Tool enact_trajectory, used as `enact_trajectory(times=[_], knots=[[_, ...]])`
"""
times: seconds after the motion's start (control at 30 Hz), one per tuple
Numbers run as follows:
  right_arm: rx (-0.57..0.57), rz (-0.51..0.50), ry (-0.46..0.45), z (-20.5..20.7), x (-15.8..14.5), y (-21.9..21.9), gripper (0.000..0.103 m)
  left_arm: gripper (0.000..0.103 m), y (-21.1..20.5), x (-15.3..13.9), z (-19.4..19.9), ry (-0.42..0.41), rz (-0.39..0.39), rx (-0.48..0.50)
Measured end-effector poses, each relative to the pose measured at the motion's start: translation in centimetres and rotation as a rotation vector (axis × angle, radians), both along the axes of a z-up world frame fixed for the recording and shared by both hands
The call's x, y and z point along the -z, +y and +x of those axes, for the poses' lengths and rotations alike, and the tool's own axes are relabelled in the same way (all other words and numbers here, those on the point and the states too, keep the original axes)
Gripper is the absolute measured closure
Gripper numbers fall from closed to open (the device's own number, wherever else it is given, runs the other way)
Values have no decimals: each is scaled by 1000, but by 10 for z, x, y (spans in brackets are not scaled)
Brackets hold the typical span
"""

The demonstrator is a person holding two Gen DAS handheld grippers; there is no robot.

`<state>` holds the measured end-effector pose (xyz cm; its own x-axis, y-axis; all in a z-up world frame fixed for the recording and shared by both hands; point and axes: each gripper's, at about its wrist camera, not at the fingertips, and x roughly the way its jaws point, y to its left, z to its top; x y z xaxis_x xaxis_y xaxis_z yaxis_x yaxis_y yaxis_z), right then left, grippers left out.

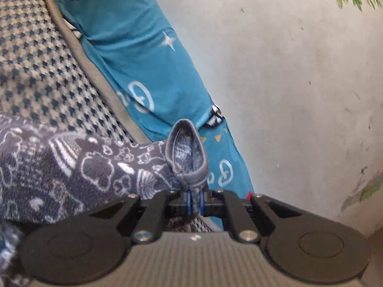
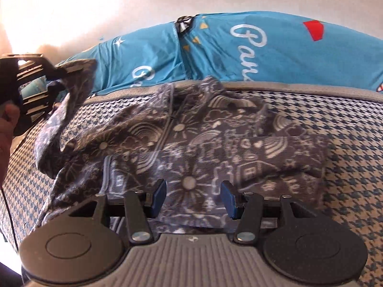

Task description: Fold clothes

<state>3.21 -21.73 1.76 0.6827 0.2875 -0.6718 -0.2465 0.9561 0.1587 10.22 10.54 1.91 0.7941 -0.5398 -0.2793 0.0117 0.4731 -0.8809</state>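
Note:
A grey fleece garment point(image 2: 191, 141) with white doodle print lies partly folded on a houndstooth mattress point(image 2: 347, 129). My left gripper point(image 1: 195, 202) is shut on the cuff point(image 1: 189, 155) of its sleeve point(image 1: 71, 167), which is lifted off the bed. In the right wrist view that left gripper point(image 2: 51, 76) appears at the far left, held by a hand, with the sleeve point(image 2: 62, 119) hanging from it. My right gripper point(image 2: 193, 195) is open, its blue pads either side of the garment's near folded edge, just above the fabric.
A turquoise printed sheet point(image 2: 215, 52) is bunched along the far edge of the mattress, against a pale wall point(image 1: 287, 71). The mattress has a grey piped border point(image 2: 287, 87). Bare houndstooth surface lies to the right of the garment.

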Motion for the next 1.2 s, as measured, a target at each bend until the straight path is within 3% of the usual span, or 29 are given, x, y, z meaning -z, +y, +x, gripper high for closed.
enact_trajectory(times=[0.17,0.33,0.43,0.53,0.6,0.73,0.8,0.87,1.07,1.2], knots=[[64,-9,-31,2,-8,-28,54,97,-81,11,11,26,57,230],[115,-20,-63,1,-17,-50,54,97,-119,44,2,131,154,378],[141,-48,-64,1,-18,-57,54,90,-142,64,-3,195,213,467],[161,-79,-63,0,-17,-62,54,89,-165,84,-9,259,271,556],[161,-78,-64,-1,-17,-63,54,85,-164,84,-14,249,272,561],[159,-73,-68,-1,-18,-64,54,59,-164,79,-24,217,280,568],[161,-64,-65,0,-18,-64,54,49,-163,63,-28,164,324,554],[163,-54,-60,1,-17,-64,54,29,-159,46,-33,112,364,531],[162,-17,-56,4,-16,-62,54,26,-134,7,-43,30,378,429],[147,47,-60,6,-17,-59,54,26,-109,-12,-48,20,495,301]])
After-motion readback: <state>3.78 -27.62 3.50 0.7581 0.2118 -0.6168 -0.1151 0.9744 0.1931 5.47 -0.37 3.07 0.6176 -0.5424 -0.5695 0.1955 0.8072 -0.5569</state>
